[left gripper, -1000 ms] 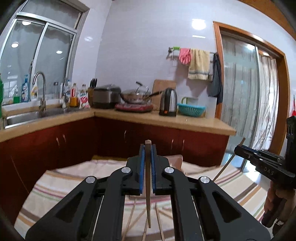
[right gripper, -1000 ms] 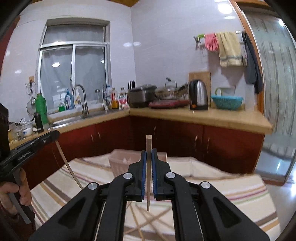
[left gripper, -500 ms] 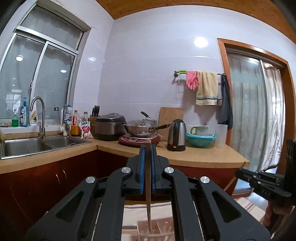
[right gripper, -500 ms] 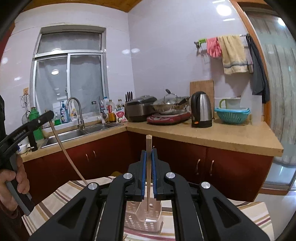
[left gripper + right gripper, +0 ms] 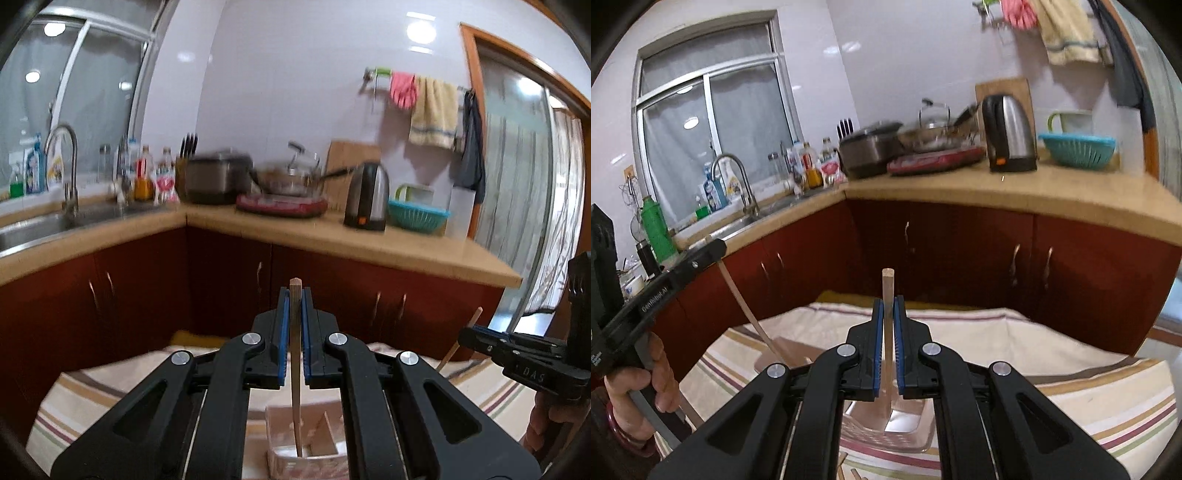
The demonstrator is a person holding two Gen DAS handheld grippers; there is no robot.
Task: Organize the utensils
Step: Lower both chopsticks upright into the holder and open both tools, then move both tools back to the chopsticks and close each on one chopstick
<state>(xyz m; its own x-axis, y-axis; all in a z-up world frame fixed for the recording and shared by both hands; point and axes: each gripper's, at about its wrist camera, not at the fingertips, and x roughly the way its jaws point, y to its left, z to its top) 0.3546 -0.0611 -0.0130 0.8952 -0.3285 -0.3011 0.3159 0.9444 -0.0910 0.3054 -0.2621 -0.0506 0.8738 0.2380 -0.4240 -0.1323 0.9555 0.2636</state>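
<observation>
Both hands have tipped down since half a second ago. Then the left camera saw mostly the wall and kitchen counter; now the striped cloth (image 5: 92,398) and the clear plastic box (image 5: 317,424) fill the bottom of the view.

The left hand-held gripper (image 5: 294,314) is squeezed tight on one wooden chopstick (image 5: 295,369). The chopstick's thin tip now dips inside the box, near a divider wall. The right hand-held gripper (image 5: 887,321) is squeezed tight on a second chopstick (image 5: 887,295), and its low end hangs over the box (image 5: 886,424) too.

I think both chopsticks are about ready to be dropped into the box. More sticks lie on the cloth, at the bottom edge of the right view.

Writing: the side of the right gripper shows "DAS". The side of the left gripper shows what looks like "GenRobot.AI".
</observation>
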